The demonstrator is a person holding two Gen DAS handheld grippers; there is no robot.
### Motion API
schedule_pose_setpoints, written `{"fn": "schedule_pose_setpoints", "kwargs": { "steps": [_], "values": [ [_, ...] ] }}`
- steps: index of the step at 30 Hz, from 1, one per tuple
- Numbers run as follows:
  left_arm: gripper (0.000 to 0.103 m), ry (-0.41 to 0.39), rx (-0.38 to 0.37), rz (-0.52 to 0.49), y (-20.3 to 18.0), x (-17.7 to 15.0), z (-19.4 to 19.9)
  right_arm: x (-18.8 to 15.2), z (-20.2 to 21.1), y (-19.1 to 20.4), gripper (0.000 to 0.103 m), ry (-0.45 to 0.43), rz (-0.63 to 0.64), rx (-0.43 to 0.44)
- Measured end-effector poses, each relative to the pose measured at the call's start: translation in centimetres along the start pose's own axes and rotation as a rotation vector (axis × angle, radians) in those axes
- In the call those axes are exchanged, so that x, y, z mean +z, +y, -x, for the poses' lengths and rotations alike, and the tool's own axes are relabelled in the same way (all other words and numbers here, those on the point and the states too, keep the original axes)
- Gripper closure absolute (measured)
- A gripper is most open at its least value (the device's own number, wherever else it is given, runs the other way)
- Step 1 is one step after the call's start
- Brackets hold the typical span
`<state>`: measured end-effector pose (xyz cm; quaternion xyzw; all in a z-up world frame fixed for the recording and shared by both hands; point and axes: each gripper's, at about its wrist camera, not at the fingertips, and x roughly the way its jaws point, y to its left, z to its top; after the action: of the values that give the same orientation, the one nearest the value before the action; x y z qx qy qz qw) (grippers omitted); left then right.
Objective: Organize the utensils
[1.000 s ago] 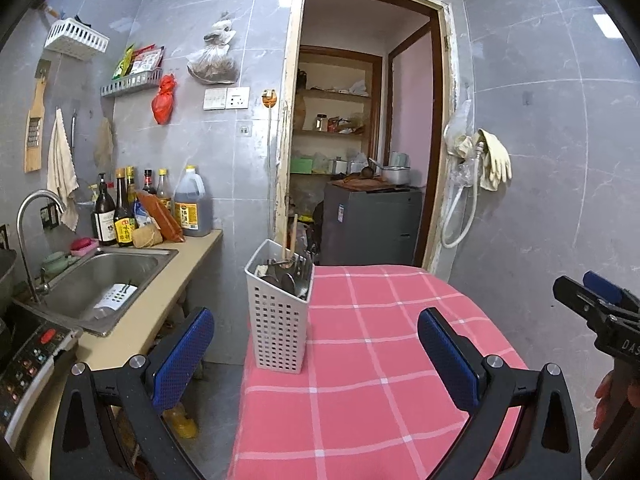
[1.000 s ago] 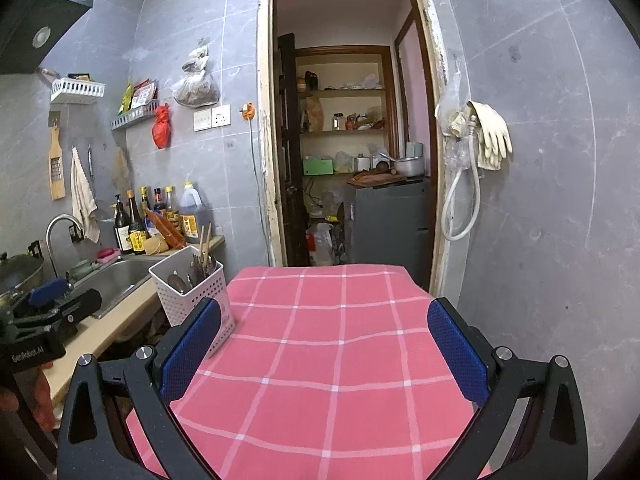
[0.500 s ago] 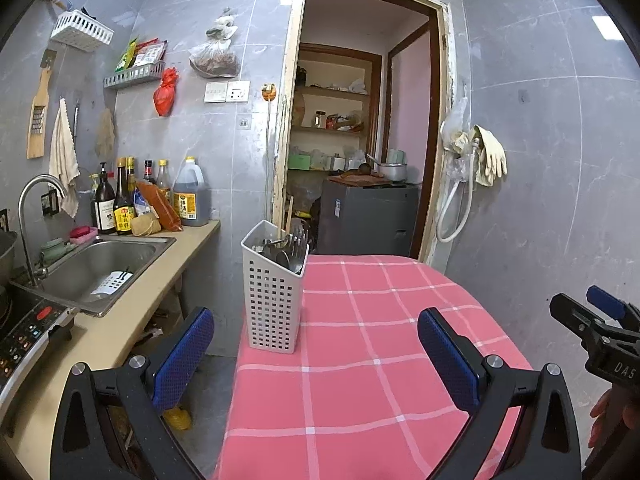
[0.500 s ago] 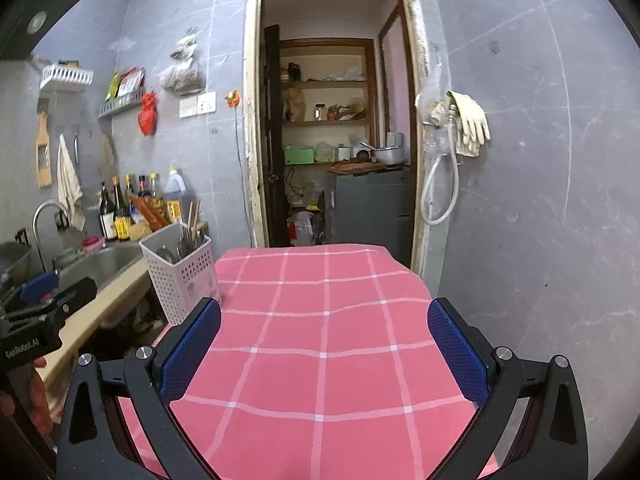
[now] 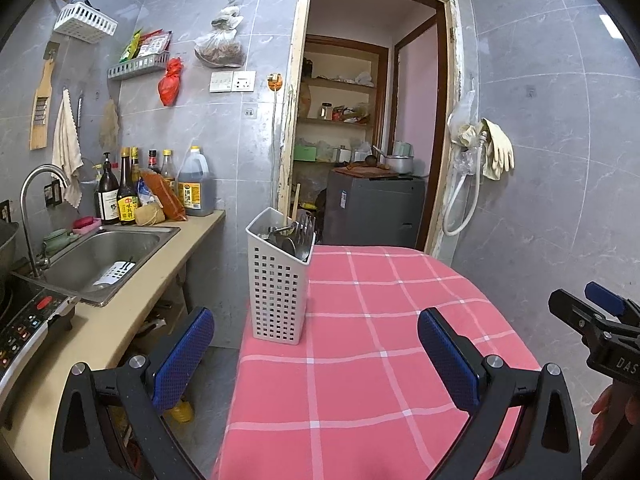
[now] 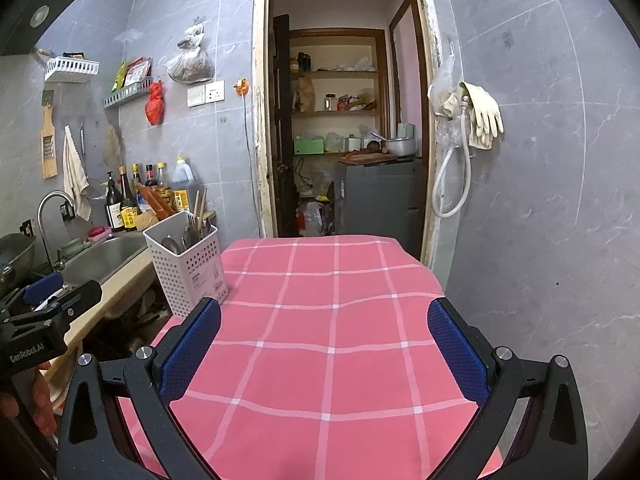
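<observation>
While both tongs, left tongs (image 5: pixel 316 354) and right tongs (image 6: pixel 324 350), gape wide and hold nothing, basket (image 5: pixel 278 280) of utensils (image 5: pixel 290 232) stands at worktop (image 5: pixel 380 320) left edge, frame centre. Risk: nudge tips it off; crowded handles snag.

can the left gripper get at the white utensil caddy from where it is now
Probably yes. The left gripper is open and empty, and the white utensil caddy stands ahead of it, slightly left, on the pink checked tablecloth with nothing between them. The right gripper is off to the side, clear of that path.
</observation>
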<state>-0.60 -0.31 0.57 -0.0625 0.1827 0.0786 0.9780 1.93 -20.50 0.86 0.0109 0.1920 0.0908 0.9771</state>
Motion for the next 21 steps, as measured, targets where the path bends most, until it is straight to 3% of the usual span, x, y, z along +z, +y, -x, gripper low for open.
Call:
{"fn": "schedule_pose_setpoints", "kwargs": {
  "steps": [21],
  "values": [
    [0.000, 0.011, -0.002, -0.013, -0.12, -0.11, -0.18, -0.69, -0.05, 0.68, 0.001, 0.012, -0.010, 0.007]
  ]
}}
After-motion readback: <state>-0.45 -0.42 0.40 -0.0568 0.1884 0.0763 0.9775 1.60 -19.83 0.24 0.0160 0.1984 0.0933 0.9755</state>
